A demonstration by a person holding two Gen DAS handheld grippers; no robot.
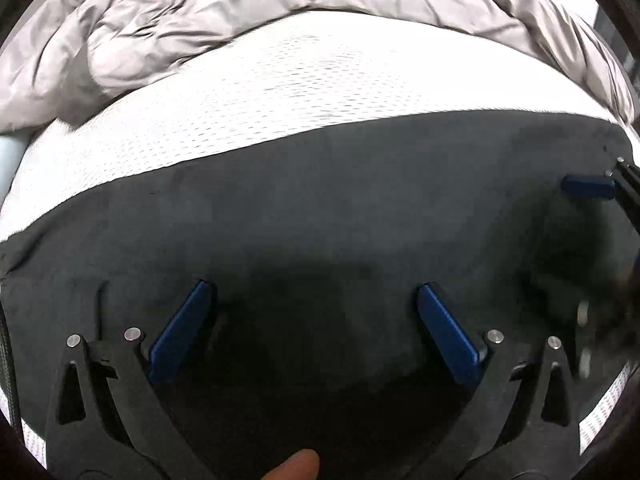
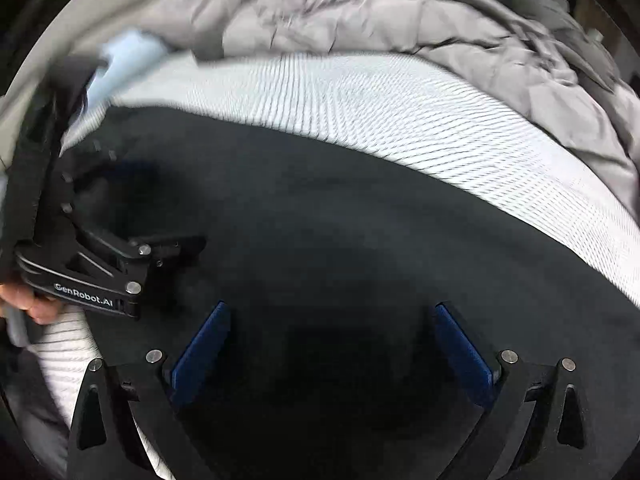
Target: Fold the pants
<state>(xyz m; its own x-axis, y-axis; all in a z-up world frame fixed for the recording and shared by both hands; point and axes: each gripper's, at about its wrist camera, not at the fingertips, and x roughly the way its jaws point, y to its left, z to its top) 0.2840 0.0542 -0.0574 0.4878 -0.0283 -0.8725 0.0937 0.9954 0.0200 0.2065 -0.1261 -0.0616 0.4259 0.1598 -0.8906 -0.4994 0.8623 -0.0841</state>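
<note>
A bed carried everything. Its mattress (image 1: 256,92) wore a white cover with a fine dotted weave, and that cover showed as a broad pale band in both wrist views. Dark pants (image 1: 320,208) lay spread flat directly on it, filling the near part of the bed, their far edge running straight across the white cover. Beyond that band, a crumpled grey-beige duvet (image 1: 168,12) sat bunched along the far side of the mattress, its nearest folds resting on the cover, apart from the pants.
</note>
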